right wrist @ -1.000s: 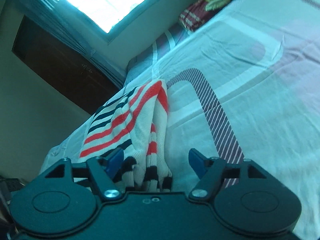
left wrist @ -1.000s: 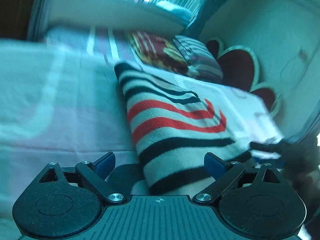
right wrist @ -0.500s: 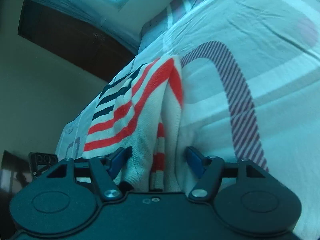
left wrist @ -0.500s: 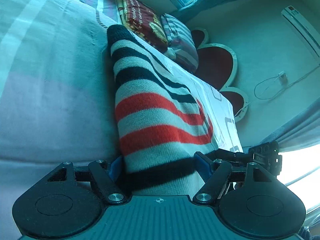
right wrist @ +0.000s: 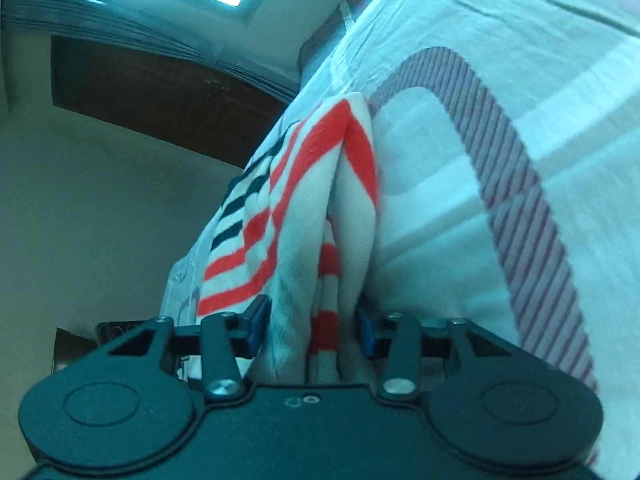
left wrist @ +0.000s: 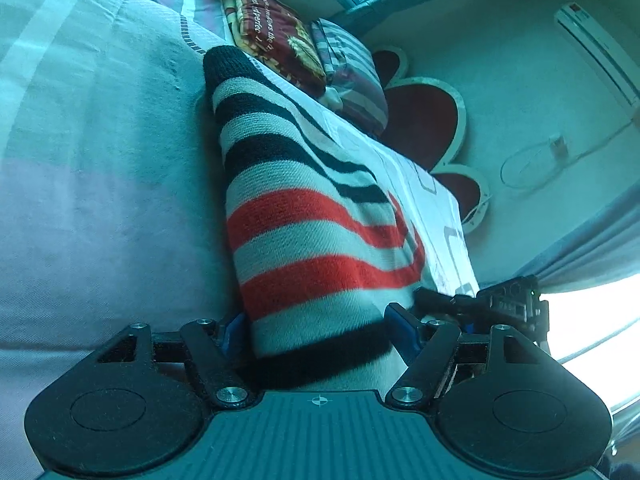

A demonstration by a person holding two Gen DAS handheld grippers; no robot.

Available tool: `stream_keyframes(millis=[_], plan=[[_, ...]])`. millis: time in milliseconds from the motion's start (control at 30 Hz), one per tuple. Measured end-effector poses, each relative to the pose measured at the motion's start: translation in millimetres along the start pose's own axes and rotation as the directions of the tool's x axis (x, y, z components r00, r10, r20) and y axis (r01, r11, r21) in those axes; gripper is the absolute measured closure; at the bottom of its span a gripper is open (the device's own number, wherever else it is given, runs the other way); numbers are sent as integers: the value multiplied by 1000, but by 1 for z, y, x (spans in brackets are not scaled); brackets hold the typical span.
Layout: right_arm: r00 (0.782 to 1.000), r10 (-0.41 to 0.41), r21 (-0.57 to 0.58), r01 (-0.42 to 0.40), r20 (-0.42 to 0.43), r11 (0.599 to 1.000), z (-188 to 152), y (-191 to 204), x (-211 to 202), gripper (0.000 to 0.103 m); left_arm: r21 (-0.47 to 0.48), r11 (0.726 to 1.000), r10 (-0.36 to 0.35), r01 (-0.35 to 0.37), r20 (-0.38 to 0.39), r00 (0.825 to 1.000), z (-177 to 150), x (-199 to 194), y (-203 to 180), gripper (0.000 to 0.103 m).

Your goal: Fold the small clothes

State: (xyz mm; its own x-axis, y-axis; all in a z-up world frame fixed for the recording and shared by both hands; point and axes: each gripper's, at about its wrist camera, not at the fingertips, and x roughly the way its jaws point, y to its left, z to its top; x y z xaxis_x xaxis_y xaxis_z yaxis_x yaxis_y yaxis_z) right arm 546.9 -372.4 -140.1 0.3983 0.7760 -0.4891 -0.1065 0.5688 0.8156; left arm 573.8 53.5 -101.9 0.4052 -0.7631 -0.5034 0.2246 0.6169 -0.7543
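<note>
Knitted wool, by the look of it: the small striped garment (left wrist: 316,240), off-white with black and red bands, lies on the bed's pale patterned sheet (left wrist: 100,184), its near hem right at both tools and its far end reaching toward the red printed cushion (left wrist: 272,36) by the headboard. It looks already doubled over; from the right-hand view the layers stand as a thick folded edge with a gap between them.

Each end of that near edge sits inside a tool. The left tool (left wrist: 316,330) straddles the black band at the hem, its blue pads on either side of the knit and its jaws closing; whether the pads already press is hard to say, since the far-side pad looks just clear of the cloth. The right tool (right wrist: 310,328) has the bunched layers between its pads and its jaws are closing too, with the cloth filling nearly all the space between them.

I would judge this thing light, soft and floppy, with no stiffness to hold a shape once lifted. The knit is fuzzy, so it should not slip from rubbery pads, but it stretches, and a pull from one corner alone would skew the stripes. Taking it at the two near corners, through every layer at once, seems right; a pinch on the top layer only would let the fold fall open.
</note>
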Motion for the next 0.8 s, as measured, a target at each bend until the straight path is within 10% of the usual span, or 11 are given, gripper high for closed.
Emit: stream_keyframes(millis=[200,800], plan=[[974,-219,-272,228,63,935,-14,54,13,67,204,959,191,-199,57,980,-5,13,-44,46],[987,-112,-471,155,118,869,-73,194,30,69,220,953,168,-211,198,966,-22,-155,-46,55]])
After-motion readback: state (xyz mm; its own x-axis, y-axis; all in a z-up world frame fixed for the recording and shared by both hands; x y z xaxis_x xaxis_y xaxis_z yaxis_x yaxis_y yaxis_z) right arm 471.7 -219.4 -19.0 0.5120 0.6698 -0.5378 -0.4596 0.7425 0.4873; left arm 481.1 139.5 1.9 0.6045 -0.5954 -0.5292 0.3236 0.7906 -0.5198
